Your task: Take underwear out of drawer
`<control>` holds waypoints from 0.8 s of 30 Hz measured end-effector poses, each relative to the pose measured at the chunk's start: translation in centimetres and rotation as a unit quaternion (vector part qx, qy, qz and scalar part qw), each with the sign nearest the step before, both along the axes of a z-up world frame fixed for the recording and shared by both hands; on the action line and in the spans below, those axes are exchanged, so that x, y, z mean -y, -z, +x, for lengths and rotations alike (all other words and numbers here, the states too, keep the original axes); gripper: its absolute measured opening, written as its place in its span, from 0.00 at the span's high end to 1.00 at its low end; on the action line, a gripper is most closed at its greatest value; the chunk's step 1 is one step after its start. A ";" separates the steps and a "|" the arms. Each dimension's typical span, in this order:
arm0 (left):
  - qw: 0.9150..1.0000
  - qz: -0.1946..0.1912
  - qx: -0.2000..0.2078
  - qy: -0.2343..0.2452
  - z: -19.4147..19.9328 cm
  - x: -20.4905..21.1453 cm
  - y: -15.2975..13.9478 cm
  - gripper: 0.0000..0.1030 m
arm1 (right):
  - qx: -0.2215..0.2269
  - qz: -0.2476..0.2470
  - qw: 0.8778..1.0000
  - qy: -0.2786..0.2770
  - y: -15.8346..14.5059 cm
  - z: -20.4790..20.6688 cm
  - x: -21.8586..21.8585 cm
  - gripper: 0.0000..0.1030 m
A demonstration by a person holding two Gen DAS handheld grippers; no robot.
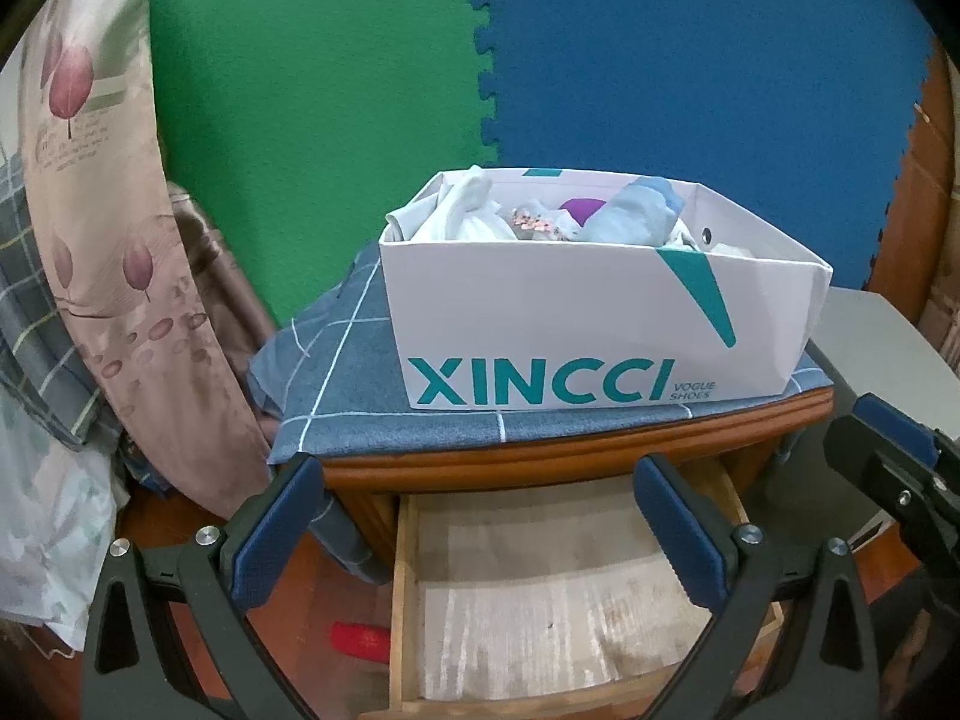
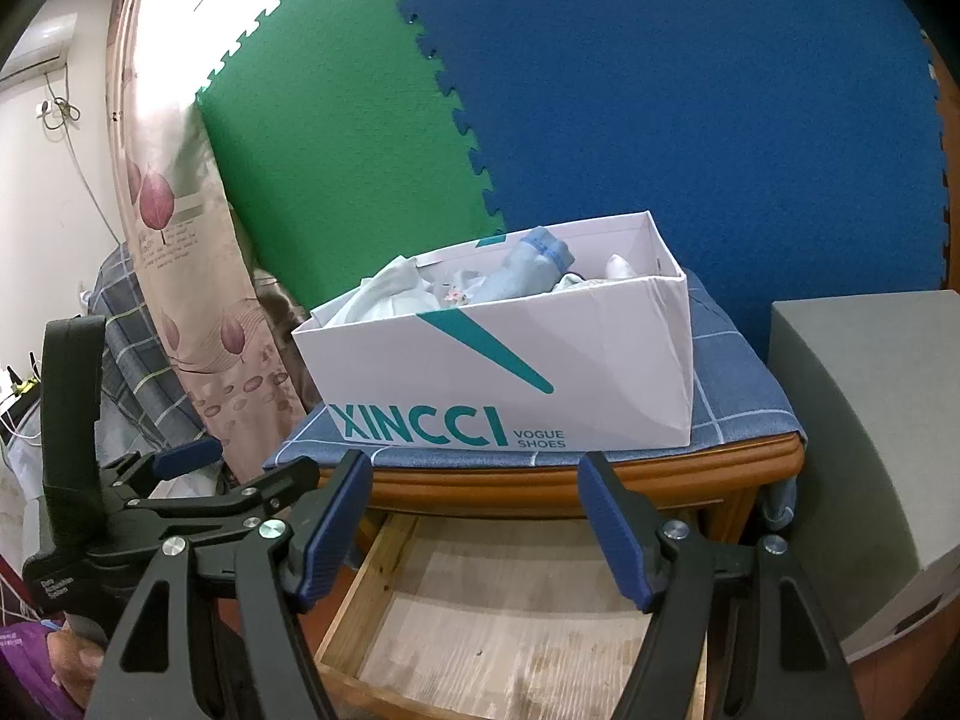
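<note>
Both jaws gape empty on left gripper [image 1: 480,504] and right gripper [image 2: 474,504] above one open drawer [image 1: 540,594], one shoebox [image 1: 600,324] behind.

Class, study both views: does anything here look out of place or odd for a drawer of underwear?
Yes: the open drawer shows only its bare liner, while the clothing sits piled in a shoebox on top of the cabinet.

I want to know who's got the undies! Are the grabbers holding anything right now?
No. The left hand-held gripper and right hand-held gripper are both open and hold nothing, above the open drawer.
</note>
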State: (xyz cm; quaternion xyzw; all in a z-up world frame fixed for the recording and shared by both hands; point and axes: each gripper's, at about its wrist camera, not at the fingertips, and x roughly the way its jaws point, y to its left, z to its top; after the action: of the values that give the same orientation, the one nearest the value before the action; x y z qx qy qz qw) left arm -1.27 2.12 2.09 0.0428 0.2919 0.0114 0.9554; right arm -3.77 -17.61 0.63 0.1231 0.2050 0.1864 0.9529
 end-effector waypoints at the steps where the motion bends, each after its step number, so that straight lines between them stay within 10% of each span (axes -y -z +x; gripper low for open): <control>1: 1.000 0.001 0.001 0.003 -0.1 0.0 -0.1 0.00 | 0.000 0.000 1.000 0.000 0.0 0.0 0.0 0.29; 24: 1.000 0.002 0.009 0.030 -0.7 0.5 -0.8 0.00 | 0.001 -0.002 1.000 -0.001 0.0 -0.1 -0.1 0.29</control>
State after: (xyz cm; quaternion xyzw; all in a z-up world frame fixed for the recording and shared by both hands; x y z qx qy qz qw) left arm -2.02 1.63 2.86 0.0535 0.2816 -0.0159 0.9579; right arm -3.83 -17.56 0.67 0.1204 0.2048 0.1868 0.9532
